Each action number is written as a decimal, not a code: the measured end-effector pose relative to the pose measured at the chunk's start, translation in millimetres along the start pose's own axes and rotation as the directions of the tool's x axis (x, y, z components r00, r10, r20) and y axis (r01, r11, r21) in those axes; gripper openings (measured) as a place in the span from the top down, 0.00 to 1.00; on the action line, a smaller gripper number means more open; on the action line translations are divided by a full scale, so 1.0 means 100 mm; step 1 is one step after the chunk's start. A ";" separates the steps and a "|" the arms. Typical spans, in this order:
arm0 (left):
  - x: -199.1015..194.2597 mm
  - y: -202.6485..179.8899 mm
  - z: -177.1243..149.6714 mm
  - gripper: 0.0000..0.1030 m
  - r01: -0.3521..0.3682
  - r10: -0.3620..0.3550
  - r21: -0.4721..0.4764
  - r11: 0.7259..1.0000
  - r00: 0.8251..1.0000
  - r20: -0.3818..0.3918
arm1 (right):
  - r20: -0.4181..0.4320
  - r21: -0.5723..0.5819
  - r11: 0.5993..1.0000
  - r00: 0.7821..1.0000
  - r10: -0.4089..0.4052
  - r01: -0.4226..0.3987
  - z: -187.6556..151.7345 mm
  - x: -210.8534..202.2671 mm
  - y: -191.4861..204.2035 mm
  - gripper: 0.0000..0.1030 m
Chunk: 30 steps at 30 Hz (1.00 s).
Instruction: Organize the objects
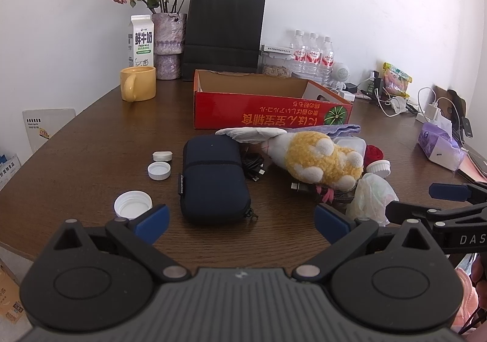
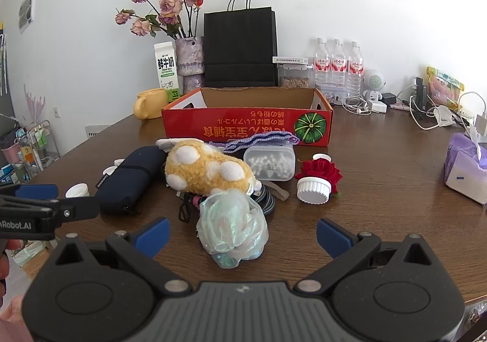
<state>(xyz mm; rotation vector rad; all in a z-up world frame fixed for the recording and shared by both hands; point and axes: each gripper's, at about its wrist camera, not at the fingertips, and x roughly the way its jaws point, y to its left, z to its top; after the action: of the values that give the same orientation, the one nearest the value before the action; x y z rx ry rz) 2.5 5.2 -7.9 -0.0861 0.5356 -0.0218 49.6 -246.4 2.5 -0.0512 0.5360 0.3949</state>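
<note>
A pile of loose objects lies on the brown table in front of an open red cardboard box [image 1: 268,112] [image 2: 246,126]. In the left wrist view my left gripper [image 1: 242,225] is open and empty, just short of a dark blue pouch [image 1: 213,177]. In the right wrist view my right gripper [image 2: 243,234] is open and empty, with a pale iridescent plastic bag [image 2: 232,228] between its fingers' line. Behind the bag lie a yellow plush toy [image 2: 207,173], a clear box of cotton swabs [image 2: 269,164], a red fabric rose [image 2: 319,173] and a white lid [image 2: 313,190].
White caps [image 1: 133,204] [image 1: 159,170] lie left of the pouch. A yellow mug [image 1: 138,83], milk carton [image 1: 140,39], flower vase [image 1: 169,34], black paper bag [image 1: 223,34] and water bottles [image 1: 313,56] stand at the back. Cables and a tissue pack [image 2: 465,170] are on the right.
</note>
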 end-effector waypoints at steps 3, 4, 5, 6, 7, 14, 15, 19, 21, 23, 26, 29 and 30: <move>-0.01 0.01 0.00 0.00 -0.001 0.001 -0.003 1.000 1.000 -0.001 | -0.004 0.001 1.000 1.000 0.001 -0.001 -0.01 0.02 0.00 0.00; -0.01 0.01 -0.01 0.00 -0.001 0.001 -0.004 1.000 1.000 -0.002 | -0.006 0.001 1.000 1.000 0.001 -0.001 -0.02 0.02 0.00 0.00; 0.00 0.01 -0.01 0.00 -0.002 0.002 -0.005 1.000 1.000 -0.002 | -0.006 0.001 1.000 1.000 0.001 -0.001 -0.02 0.03 0.00 0.00; 0.00 0.01 -0.01 0.00 -0.003 0.003 -0.006 1.000 1.000 -0.003 | -0.007 0.002 1.000 1.000 0.001 -0.001 -0.01 0.03 0.00 0.00; 0.00 0.02 0.00 0.00 -0.004 0.004 -0.009 1.000 1.000 -0.003 | -0.008 0.002 1.000 1.000 0.001 -0.001 -0.01 0.03 0.00 0.00; 0.05 0.20 0.01 0.00 -0.048 0.048 -0.036 0.998 0.999 0.011 | -0.026 0.006 1.000 1.000 -0.008 0.008 -0.03 0.13 -0.03 0.00; 0.06 0.23 0.01 0.00 -0.059 0.059 -0.038 0.998 0.998 0.009 | -0.029 0.007 1.000 1.000 -0.010 0.010 -0.03 0.15 -0.04 0.00; 0.13 0.40 -0.01 0.00 -0.111 0.111 -0.049 0.993 0.994 -0.004 | -0.036 0.001 1.000 0.999 -0.007 0.007 -0.03 0.25 -0.04 0.01; 0.18 0.50 -0.03 0.02 -0.142 0.141 -0.065 0.988 0.990 -0.017 | -0.037 -0.006 1.000 0.999 -0.002 0.002 -0.03 0.30 -0.03 0.03; 0.22 0.62 -0.05 0.07 -0.174 0.171 -0.089 0.981 0.985 -0.034 | -0.040 -0.005 1.000 0.999 0.005 -0.005 -0.03 0.34 -0.03 0.05; 0.31 0.78 -0.07 0.20 -0.197 0.192 -0.107 0.975 0.980 -0.055 | -0.045 -0.002 1.000 0.999 0.009 -0.009 -0.03 0.41 -0.03 0.09; 0.38 0.84 -0.07 0.24 -0.214 0.210 -0.090 0.973 0.976 -0.057 | -0.052 0.001 1.000 0.999 0.016 -0.016 -0.03 0.47 -0.03 0.14; 0.40 0.84 -0.07 0.24 -0.218 0.214 -0.083 0.972 0.975 -0.055 | -0.053 0.002 1.000 0.998 0.021 -0.021 -0.03 0.49 -0.02 0.15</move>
<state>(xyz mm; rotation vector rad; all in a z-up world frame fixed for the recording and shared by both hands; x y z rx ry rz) 33.1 86.6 -42.0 -0.1140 0.5891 0.2135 87.5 -231.7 -24.5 -0.0552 0.5893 0.4148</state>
